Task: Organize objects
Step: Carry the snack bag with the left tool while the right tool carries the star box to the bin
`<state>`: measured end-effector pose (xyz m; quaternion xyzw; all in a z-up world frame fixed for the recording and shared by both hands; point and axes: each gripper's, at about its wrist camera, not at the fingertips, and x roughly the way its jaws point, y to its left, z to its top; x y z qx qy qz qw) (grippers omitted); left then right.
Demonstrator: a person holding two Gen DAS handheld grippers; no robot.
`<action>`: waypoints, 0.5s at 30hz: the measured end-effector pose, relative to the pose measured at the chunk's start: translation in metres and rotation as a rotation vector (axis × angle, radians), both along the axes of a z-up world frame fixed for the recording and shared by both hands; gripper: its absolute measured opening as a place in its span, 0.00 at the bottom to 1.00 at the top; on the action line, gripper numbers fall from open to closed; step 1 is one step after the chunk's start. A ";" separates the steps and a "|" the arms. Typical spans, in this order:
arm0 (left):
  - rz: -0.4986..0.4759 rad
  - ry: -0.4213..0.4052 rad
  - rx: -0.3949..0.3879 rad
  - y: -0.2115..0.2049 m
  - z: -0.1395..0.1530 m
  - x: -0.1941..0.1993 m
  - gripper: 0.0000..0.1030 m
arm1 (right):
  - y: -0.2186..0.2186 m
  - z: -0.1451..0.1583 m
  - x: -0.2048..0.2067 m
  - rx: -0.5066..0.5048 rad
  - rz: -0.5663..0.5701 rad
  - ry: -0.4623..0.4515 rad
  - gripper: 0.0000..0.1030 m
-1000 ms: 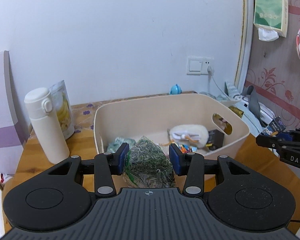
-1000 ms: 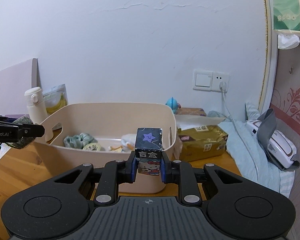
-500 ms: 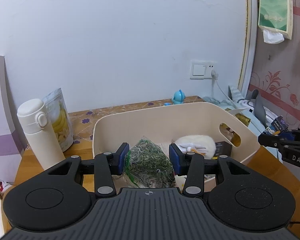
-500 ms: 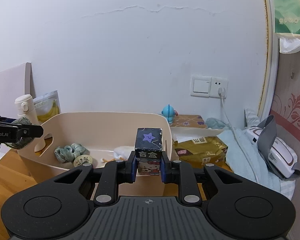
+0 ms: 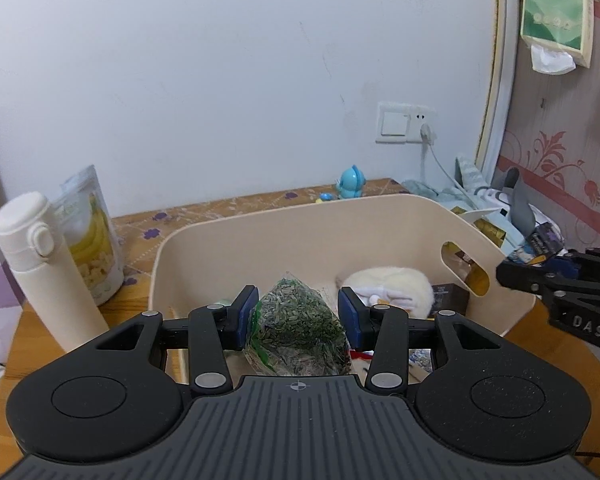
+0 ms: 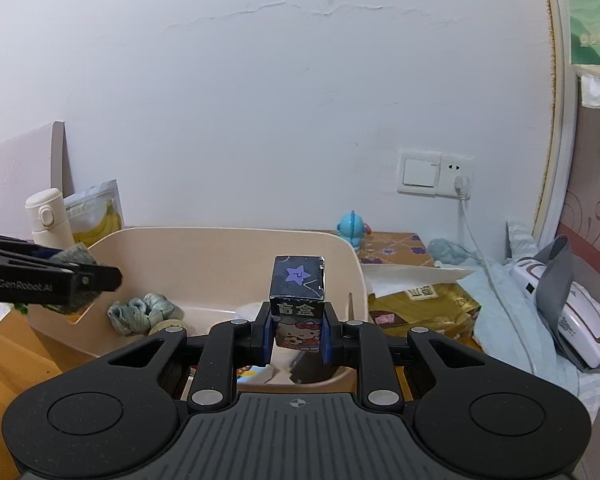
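A white plastered wall with a light switch and socket [image 5: 405,123] backs a wooden worktop [image 5: 540,344] that carries a cream plastic bin [image 5: 380,216], the landmark here.

Left wrist view: the left gripper [image 5: 298,316] hangs over the near rim of the bin, its blue pads clamped on a clear bag of dried green herbs [image 5: 296,330]. The bag sits above the bin's interior, near its front wall. Inside the bin, toward its right end, lie a white plush toy [image 5: 388,288] and a dark little carton [image 5: 450,300] just beside the handle slot. Left of the bin stand a white flask [image 5: 44,272] and, behind it, a pouch of banana chips [image 5: 90,240]. Behind the bin sits a small blue figure [image 5: 351,182]. The right gripper [image 5: 540,268] reaches in just past the bin's right end.

Right wrist view: the right gripper [image 6: 298,338] is closed on a dark box with a purple star [image 6: 298,300], held upright over the bin's near right corner. A blue-green scrunchie [image 6: 144,312] lies in the bin's left part. The left gripper [image 6: 80,280] shows at the bin's left end, with the herb bag between its fingers. Right of the bin lies a gold packet [image 6: 420,304], and farther right a white device with a grey strap [image 6: 568,312].
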<state>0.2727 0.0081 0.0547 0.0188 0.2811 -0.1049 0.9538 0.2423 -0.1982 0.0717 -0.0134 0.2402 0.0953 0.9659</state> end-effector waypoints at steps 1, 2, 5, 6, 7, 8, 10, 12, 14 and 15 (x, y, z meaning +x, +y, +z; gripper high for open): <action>-0.003 0.006 -0.002 -0.001 -0.002 0.002 0.44 | 0.002 -0.001 0.002 -0.003 0.003 0.004 0.21; -0.005 0.011 -0.003 -0.002 -0.003 0.004 0.44 | 0.003 -0.003 0.004 -0.006 0.006 0.007 0.21; -0.008 0.028 -0.005 -0.004 -0.008 0.010 0.44 | 0.008 -0.006 0.010 -0.015 0.017 0.017 0.21; -0.007 0.034 -0.007 -0.005 -0.009 0.011 0.44 | 0.010 -0.007 0.012 -0.019 0.020 0.022 0.21; -0.008 0.042 -0.010 -0.005 -0.011 0.013 0.44 | 0.012 -0.009 0.014 -0.021 0.023 0.027 0.21; -0.009 0.050 -0.013 -0.006 -0.013 0.015 0.44 | 0.012 -0.010 0.016 -0.023 0.025 0.032 0.21; -0.012 0.060 -0.013 -0.007 -0.016 0.018 0.44 | 0.014 -0.012 0.019 -0.028 0.029 0.042 0.21; -0.018 0.069 -0.011 -0.008 -0.019 0.020 0.44 | 0.016 -0.015 0.022 -0.034 0.034 0.056 0.21; -0.023 0.079 -0.006 -0.009 -0.022 0.022 0.44 | 0.018 -0.018 0.025 -0.040 0.042 0.071 0.21; -0.024 0.085 -0.003 -0.010 -0.024 0.024 0.44 | 0.018 -0.020 0.027 -0.043 0.046 0.079 0.21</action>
